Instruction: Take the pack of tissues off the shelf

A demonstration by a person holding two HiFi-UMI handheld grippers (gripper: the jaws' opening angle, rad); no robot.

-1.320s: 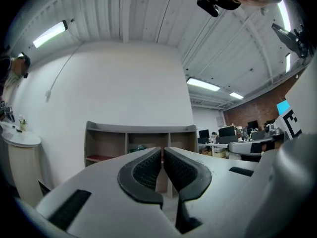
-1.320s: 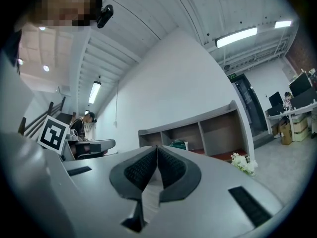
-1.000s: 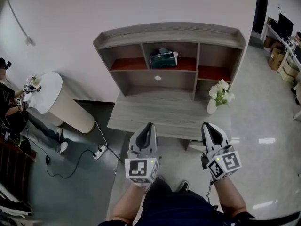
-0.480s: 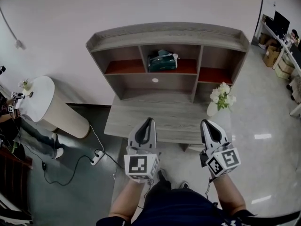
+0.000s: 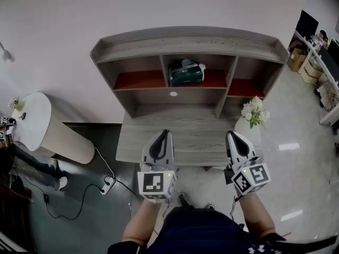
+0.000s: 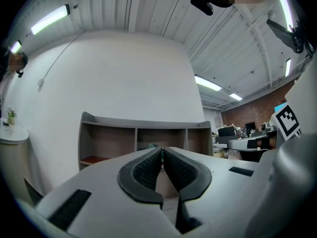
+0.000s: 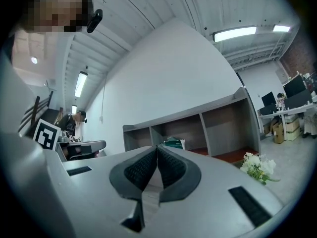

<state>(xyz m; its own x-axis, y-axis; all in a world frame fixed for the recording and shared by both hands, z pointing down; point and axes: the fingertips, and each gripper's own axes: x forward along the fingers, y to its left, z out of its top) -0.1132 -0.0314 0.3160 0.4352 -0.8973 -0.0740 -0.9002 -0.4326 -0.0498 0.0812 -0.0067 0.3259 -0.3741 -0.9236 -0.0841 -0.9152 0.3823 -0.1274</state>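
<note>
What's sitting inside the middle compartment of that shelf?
A green pack of tissues lies on the compartment's red board. Anything behind the pack is covered by it.

The shelf [image 5: 190,38] stands on the rear of the desk [image 5: 175,139], against the wall [image 5: 159,7]. The pack of tissues [image 5: 186,72] lies in the middle compartment. The flowers [image 5: 253,111] stand at the desk's right end. The round table [image 5: 30,120] stands left of the desk.

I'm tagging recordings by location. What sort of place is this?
Probably an open office or lab workspace rather than a home: computer monitors at the far right, cardboard boxes stacked near them, and long strip lights overhead.
</note>
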